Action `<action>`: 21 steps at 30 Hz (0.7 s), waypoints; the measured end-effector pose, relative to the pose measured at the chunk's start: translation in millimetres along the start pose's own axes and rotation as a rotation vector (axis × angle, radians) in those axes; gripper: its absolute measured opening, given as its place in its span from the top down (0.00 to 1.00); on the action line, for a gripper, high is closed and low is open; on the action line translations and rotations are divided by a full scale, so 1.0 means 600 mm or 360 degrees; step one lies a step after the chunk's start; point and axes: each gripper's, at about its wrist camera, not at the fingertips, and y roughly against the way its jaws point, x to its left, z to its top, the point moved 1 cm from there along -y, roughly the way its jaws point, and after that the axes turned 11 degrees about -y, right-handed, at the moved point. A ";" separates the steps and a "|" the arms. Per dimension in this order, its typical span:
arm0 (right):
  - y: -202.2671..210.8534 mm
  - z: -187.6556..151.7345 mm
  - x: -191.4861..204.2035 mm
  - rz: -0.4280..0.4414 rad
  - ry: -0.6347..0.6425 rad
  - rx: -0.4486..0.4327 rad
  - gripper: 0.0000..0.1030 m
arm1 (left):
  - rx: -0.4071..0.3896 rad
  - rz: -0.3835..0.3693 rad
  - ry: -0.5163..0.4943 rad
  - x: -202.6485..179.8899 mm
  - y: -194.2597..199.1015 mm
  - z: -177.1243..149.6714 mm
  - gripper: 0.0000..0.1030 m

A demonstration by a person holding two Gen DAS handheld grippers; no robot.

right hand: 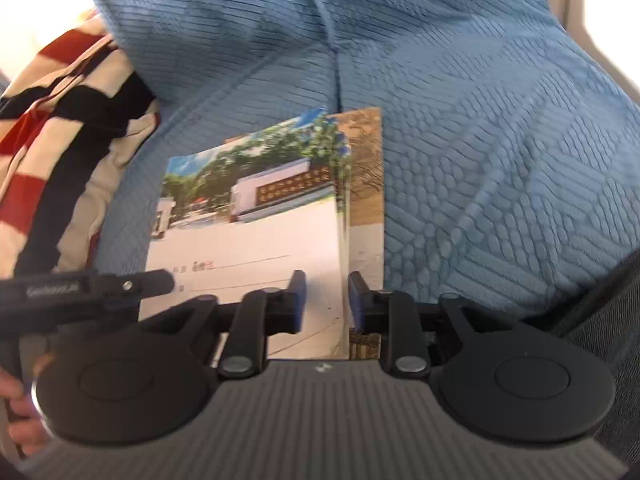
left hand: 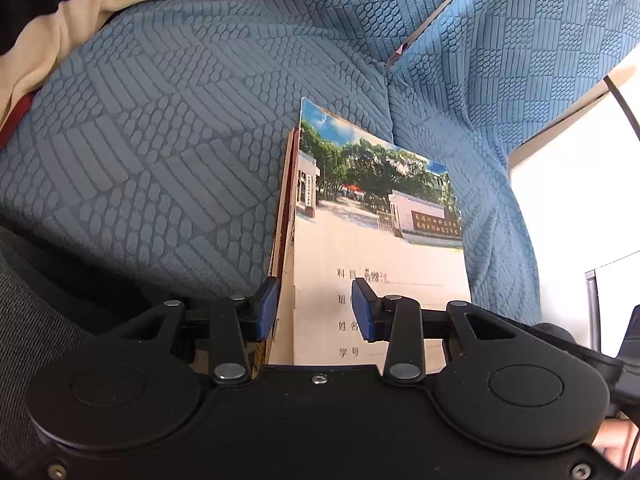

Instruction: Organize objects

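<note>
A stack of notebooks lies on the blue sofa seat (left hand: 168,152). On top is a notebook (left hand: 376,248) with a photo of trees and a gate on its cover. The stack's red-brown side (left hand: 285,216) shows at the left. My left gripper (left hand: 315,308) is open and straddles that left edge, one pad beside the stack and one over the cover. In the right wrist view the same notebook (right hand: 248,248) lies on a wider brown book (right hand: 366,184). My right gripper (right hand: 327,300) is open, with the top notebook's right edge between its pads.
A red, cream and black striped garment (right hand: 60,152) lies to the left of the stack, and cream cloth (left hand: 72,28) shows at far left. The sofa's blue backrest (right hand: 360,40) rises behind. The left tool's black body (right hand: 80,286) and a hand (right hand: 16,400) are at the left.
</note>
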 end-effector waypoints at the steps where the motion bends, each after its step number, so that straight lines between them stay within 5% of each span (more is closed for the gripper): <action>1: 0.001 0.000 -0.001 -0.0006 0.0002 0.0015 0.64 | 0.0009 0.0001 -0.0008 0.001 0.002 -0.002 0.65; 13: 0.032 -0.051 -0.018 0.0053 -0.0019 0.0181 0.50 | 0.0117 0.0043 0.0004 -0.003 0.022 -0.023 0.63; 21: 0.023 -0.087 0.002 0.0021 0.0178 0.0339 0.39 | 0.0110 0.0046 -0.0019 -0.009 0.024 -0.024 0.62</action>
